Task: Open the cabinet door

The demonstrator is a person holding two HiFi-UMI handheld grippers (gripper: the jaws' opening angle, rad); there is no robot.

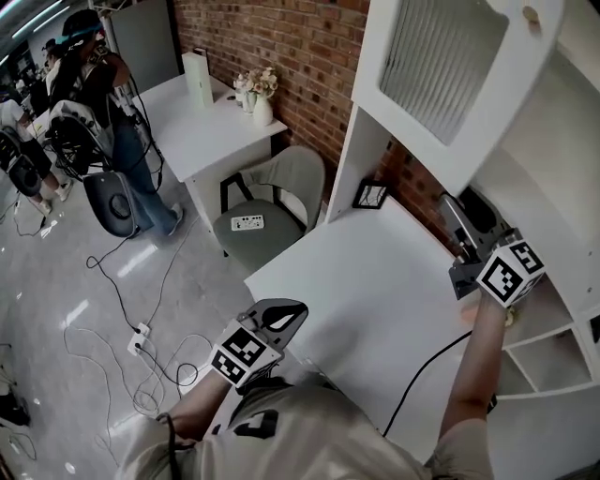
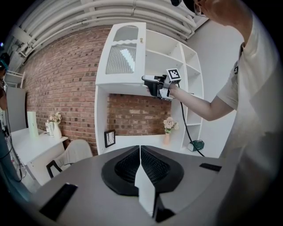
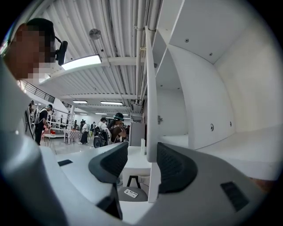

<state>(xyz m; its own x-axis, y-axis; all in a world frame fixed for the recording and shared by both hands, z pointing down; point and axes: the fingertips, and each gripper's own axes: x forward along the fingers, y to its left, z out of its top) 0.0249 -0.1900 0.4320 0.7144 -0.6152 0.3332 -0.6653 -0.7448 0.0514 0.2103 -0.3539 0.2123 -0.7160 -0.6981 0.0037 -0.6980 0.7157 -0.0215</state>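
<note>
The white cabinet door point(image 1: 441, 84) with a ribbed glass pane and a small knob point(image 1: 532, 14) stands swung out from the upper shelf unit. My right gripper point(image 1: 459, 225) is level at the door's lower corner. In the right gripper view the door's edge point(image 3: 151, 110) stands upright between the jaws of the right gripper point(image 3: 142, 150), close against the right pad, with a gap to the left pad. My left gripper point(image 1: 286, 314) hangs low over the desk's near edge, its jaws meeting with nothing between them; from there it sees the door point(image 2: 121, 55) and the right gripper point(image 2: 148, 81).
A white desk point(image 1: 366, 281) runs under the cabinet, with a framed picture point(image 1: 371, 194) at its back and a black cable point(image 1: 422, 370) across it. A grey chair point(image 1: 272, 202) stands left of it. Open shelves point(image 1: 539, 347) rise at the right. People stand far left.
</note>
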